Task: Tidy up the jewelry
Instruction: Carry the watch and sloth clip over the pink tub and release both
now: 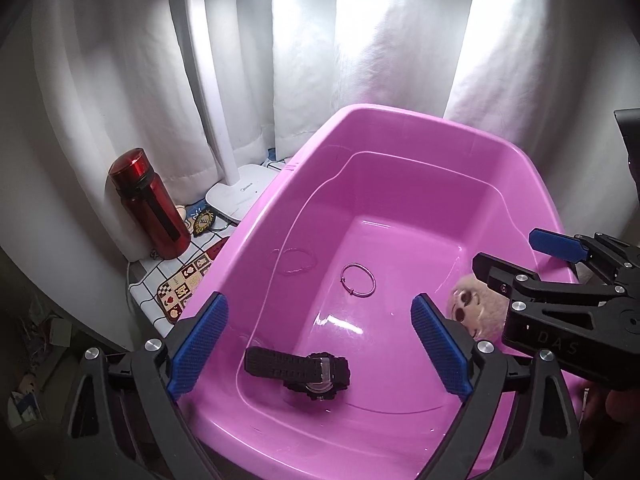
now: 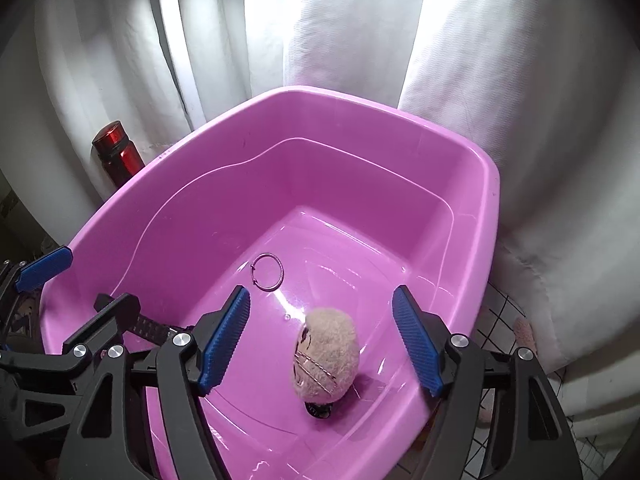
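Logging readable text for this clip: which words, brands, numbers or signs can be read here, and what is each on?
"DAS": embossed on the black body of the right hand-held gripper, seen from the left wrist.
White lamp base: a small grey brand mark, too blurred to read with certainty.
Round badge beside the red bottle: lettering too small to read.
Patterned mat: pictures only, no legible words.
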The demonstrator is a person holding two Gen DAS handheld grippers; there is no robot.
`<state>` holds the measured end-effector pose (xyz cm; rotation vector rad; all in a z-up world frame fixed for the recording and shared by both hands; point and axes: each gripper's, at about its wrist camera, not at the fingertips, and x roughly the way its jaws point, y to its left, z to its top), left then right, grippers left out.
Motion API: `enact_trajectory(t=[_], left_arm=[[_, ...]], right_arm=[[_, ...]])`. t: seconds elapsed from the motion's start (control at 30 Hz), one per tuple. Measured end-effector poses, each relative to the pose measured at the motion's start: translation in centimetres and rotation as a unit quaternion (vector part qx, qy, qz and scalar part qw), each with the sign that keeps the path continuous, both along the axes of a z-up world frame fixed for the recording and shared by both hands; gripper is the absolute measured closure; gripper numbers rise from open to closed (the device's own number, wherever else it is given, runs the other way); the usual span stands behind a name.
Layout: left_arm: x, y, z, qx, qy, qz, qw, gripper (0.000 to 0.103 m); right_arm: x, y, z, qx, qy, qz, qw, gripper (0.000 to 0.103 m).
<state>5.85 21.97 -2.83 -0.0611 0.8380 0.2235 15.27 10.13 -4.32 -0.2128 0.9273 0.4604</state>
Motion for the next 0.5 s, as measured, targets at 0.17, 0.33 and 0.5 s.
enact_trajectory(t=[0.17,0.33,0.5], left_arm=[[-0.2,0.3,0.0,-0.005,0.004,0.005,1.0,0.012],[-0.6,0.5,0.0,-0.007,0.003,0.008,0.9999,0.012],[-1.0,0.3,0.0,-0.006,0.003,0.01,0.9999,0.012]], right_arm=[[-0.4,0.0,0.1,-0.004,-0.002,-0.004,1.0,0.032],[-0.8,0.1,0.1,-0.003,-0.003,-0.004,1.0,0.032],[-1.0,0.2,0.1,0.001,0.001,0.001,1.0,0.03]])
